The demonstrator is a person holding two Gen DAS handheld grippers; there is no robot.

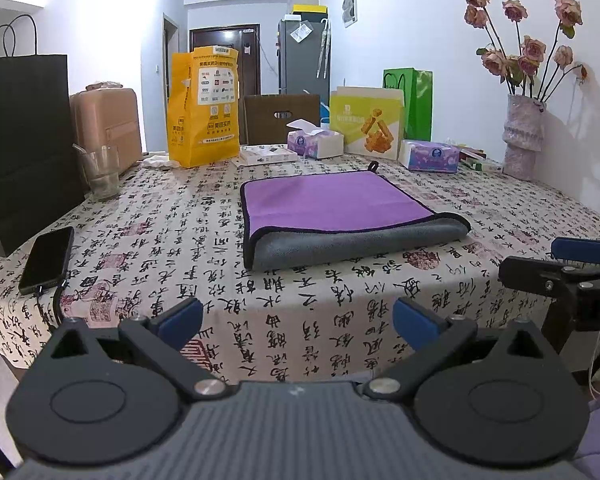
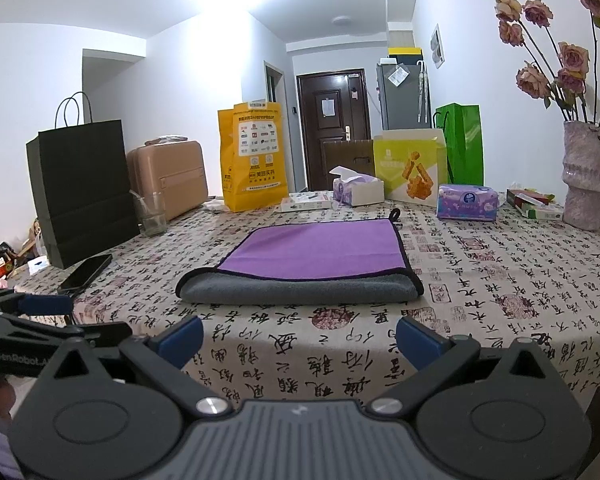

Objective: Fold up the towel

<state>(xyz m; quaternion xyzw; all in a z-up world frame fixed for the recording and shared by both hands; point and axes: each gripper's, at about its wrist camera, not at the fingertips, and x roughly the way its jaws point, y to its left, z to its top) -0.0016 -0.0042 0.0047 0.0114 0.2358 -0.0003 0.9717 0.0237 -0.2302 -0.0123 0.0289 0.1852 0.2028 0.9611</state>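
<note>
A towel (image 1: 332,208), purple on top and grey underneath with a dark hem, lies folded flat on the calligraphy tablecloth (image 1: 300,304); it also shows in the right wrist view (image 2: 312,260). A small loop sits at its far corner. My left gripper (image 1: 298,322) is open and empty, held near the table's front edge, short of the towel. My right gripper (image 2: 300,340) is open and empty too, also short of the towel. The right gripper's fingers (image 1: 580,250) show at the right edge of the left wrist view.
A phone (image 1: 46,260) and black paper bag (image 1: 24,140) stand at the left, with a glass (image 1: 100,172). A yellow bag (image 1: 204,108), tissue packs (image 1: 432,156), a snack box (image 1: 366,124), green bag and flower vase (image 1: 522,136) line the back.
</note>
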